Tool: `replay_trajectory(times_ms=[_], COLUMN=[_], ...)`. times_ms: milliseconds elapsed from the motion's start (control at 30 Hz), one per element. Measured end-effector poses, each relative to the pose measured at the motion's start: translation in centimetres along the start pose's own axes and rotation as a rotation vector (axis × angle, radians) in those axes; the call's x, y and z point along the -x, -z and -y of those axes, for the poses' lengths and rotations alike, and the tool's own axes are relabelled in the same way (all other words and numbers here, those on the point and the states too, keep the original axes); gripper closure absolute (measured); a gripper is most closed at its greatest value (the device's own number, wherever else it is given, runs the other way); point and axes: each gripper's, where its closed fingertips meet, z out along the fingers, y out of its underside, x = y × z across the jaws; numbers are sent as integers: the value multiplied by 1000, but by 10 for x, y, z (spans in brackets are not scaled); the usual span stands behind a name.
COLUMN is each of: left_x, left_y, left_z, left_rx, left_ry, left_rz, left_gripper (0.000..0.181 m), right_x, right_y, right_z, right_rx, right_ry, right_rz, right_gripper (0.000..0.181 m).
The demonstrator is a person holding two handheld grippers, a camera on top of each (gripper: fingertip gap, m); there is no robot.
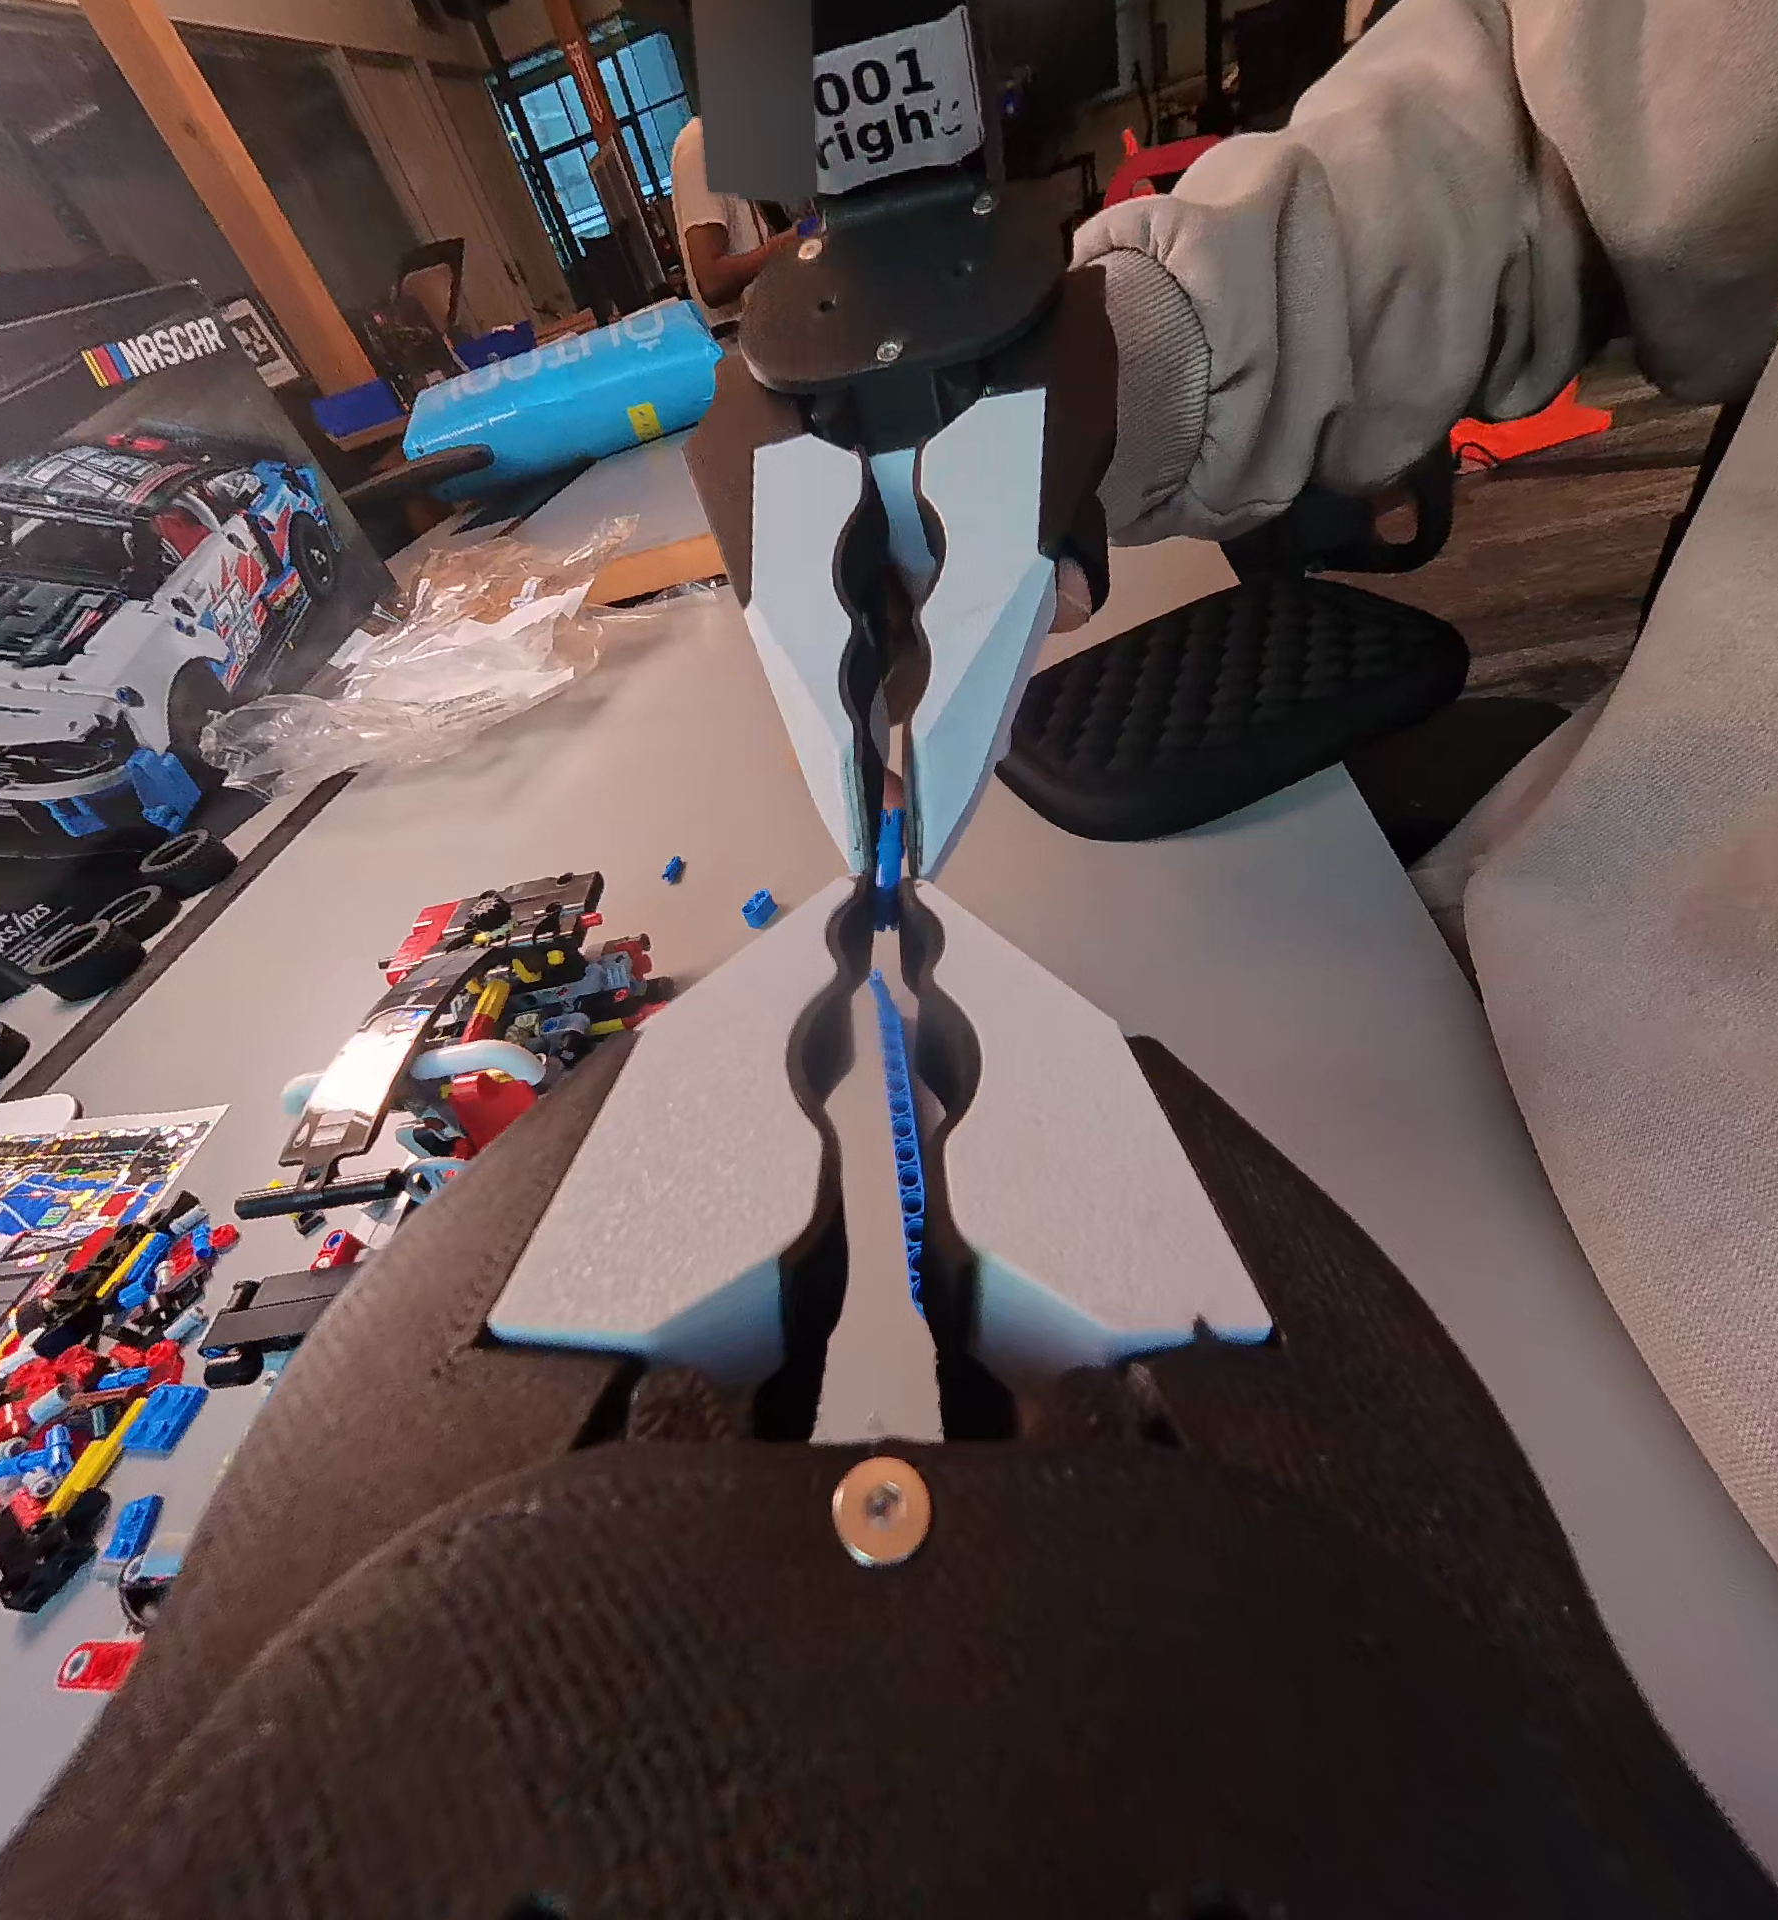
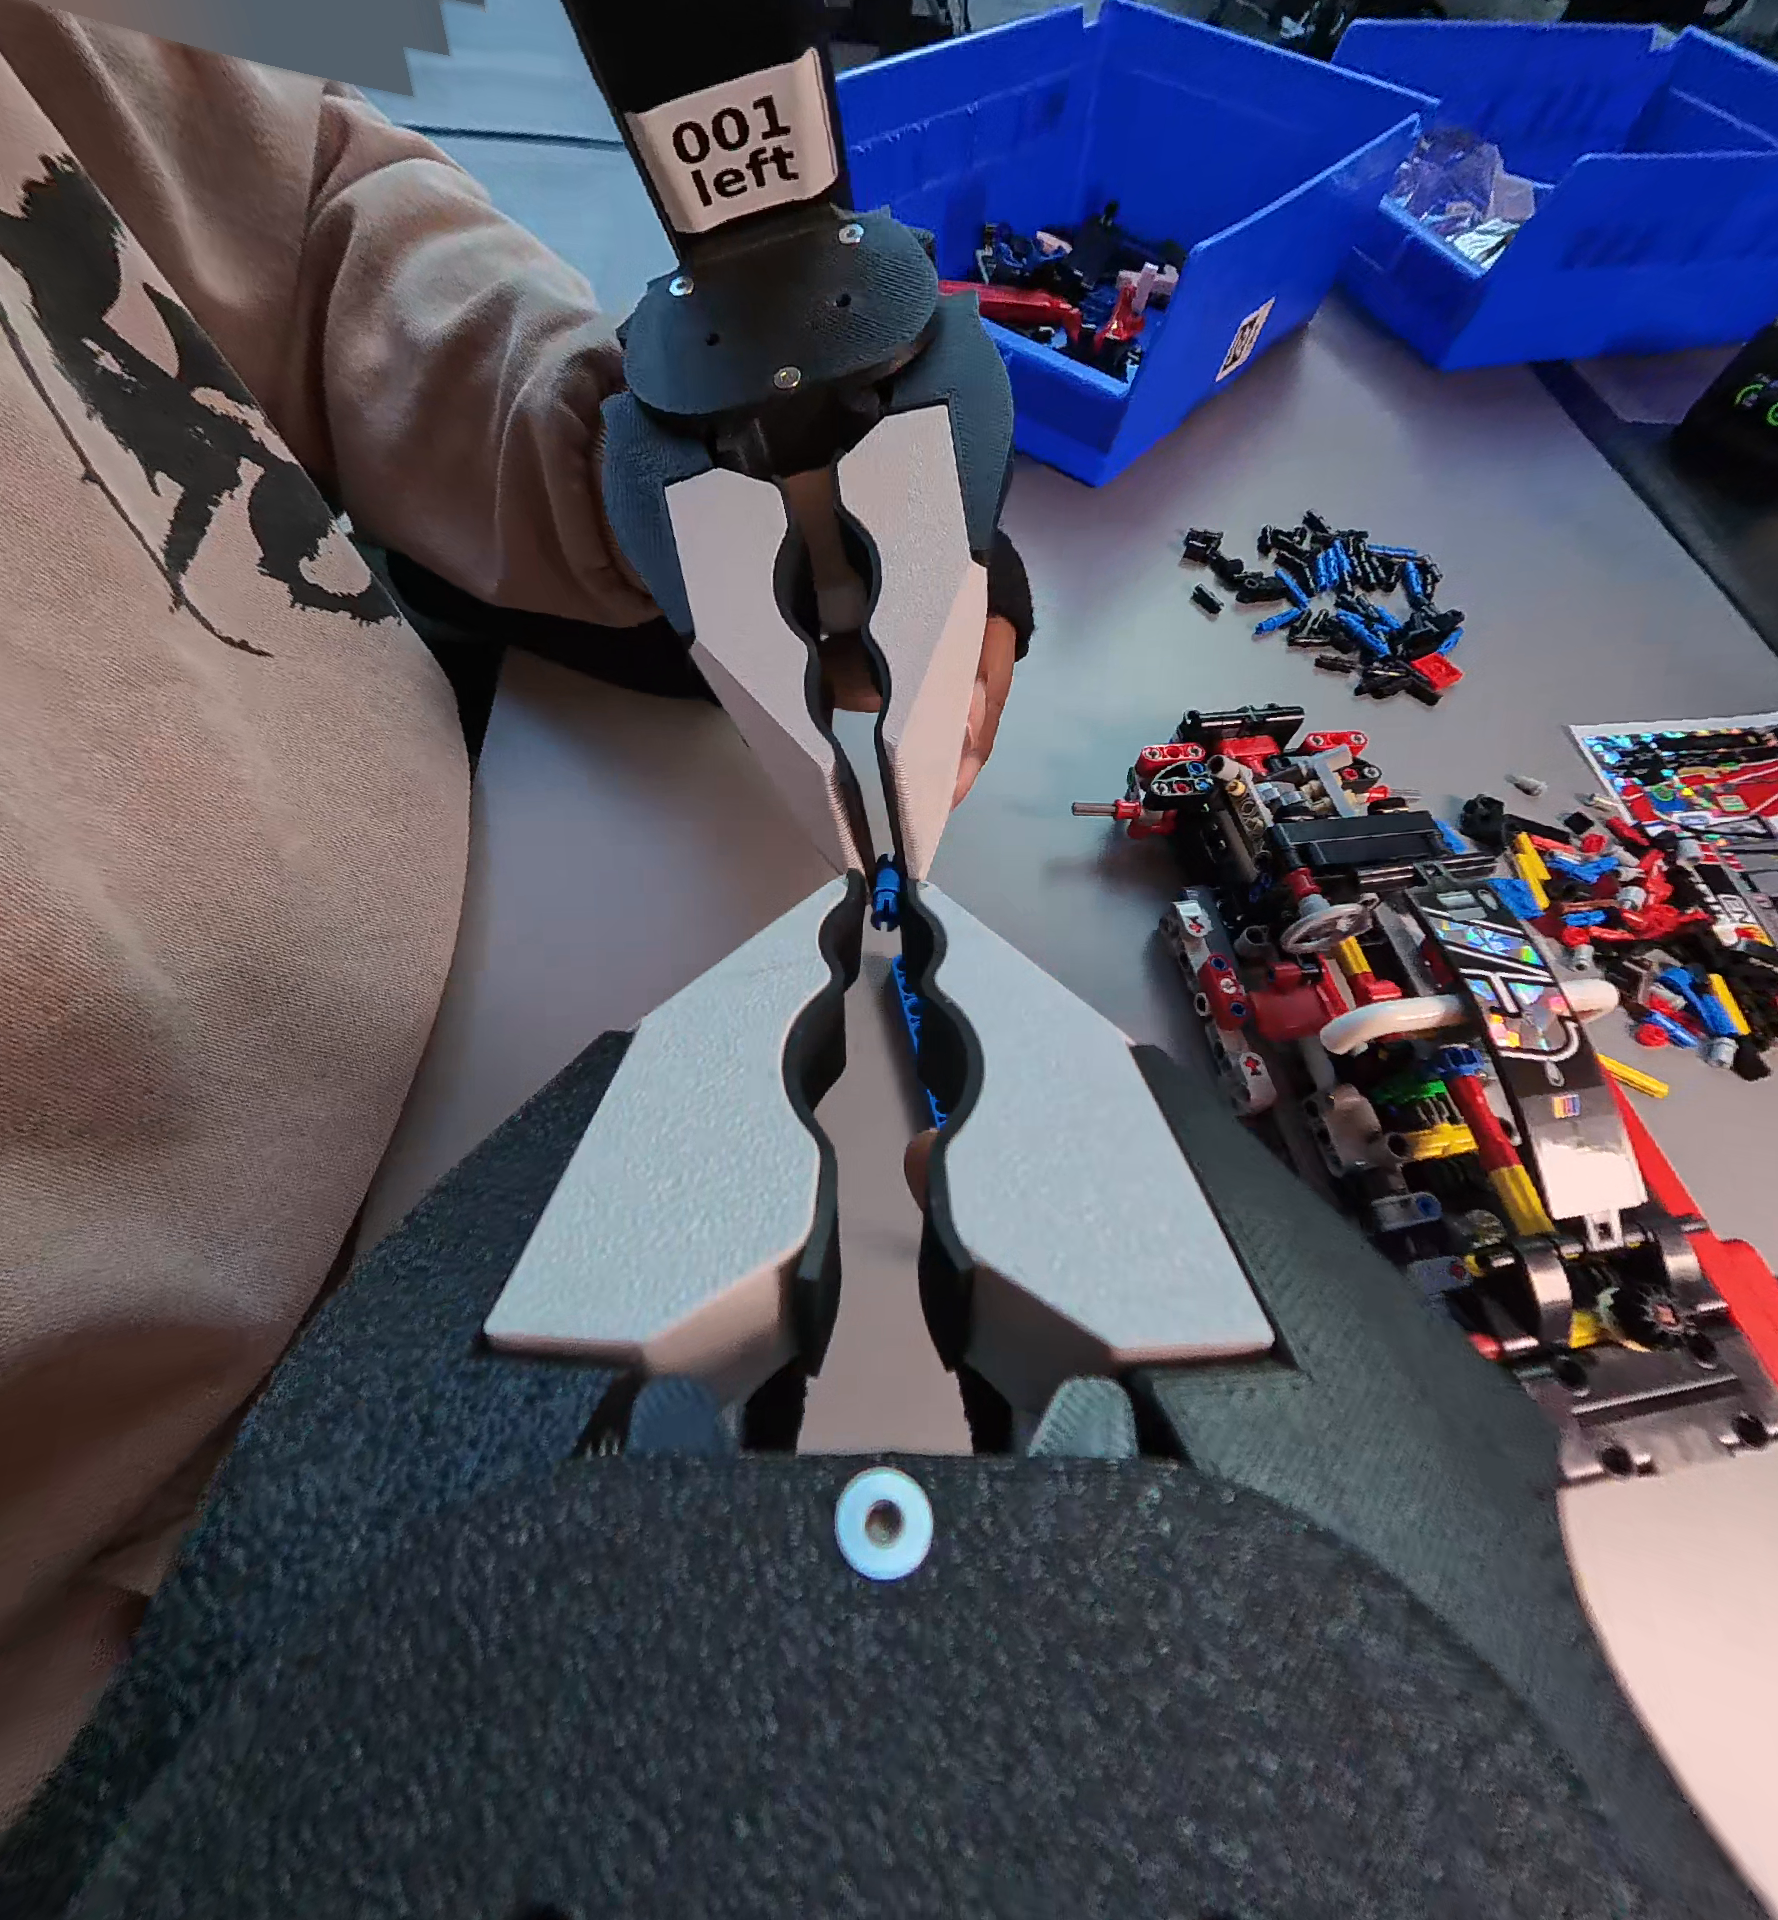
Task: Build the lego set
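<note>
Surface: grey table (image 2: 1228, 499), matte top.
Far side: two blue bins (image 2: 1124, 239), one with loose parts inside.
Centre: part-built lego car chassis (image 2: 1404, 1039), lying lengthwise.
Beside chassis: sticker sheet (image 2: 1716, 790) under a heap of mixed red, blue, yellow parts (image 2: 1674, 935).
Near bins: small pile of black and blue pins (image 2: 1332, 603).
Other end: set box (image 1: 106, 623), loose black tyres (image 1: 85, 945), crumpled clear bags (image 1: 469, 655).
</note>
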Motion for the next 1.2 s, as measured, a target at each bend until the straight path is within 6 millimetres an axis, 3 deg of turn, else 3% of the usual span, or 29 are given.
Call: replay_trajectory(times_ms=[267,367,467,567,633,867,1200], left_x=[-1,3,9,0,-5,-2,-2], left_y=[-2,-2,-3,-4,-3,-4,-5], left_z=[-2,-11,-42,-85,-101,-107,-107], left_rx=[1,44,206,418,486,516,513], left_ry=[-11,65,164,250,243,148,154], left_rz=[14,4,-17,-83,-98,-57,-56], left_gripper=[179,163,159,151,153,175,176], right_x=[-1,-9,-21,-29,-28,-27,-25], right_y=[1,6,15,14,10,2,-2], right_z=[-3,-18,-41,-65,-78,-95,-101], right_rx=[0,100,297,489,603,817,895], right_ry=[-84,-38,-11,16,25,24,6], right_rz=[24,-13,-23,-5,33,110,126], right_gripper=[179,179,179,179,179,179,179])
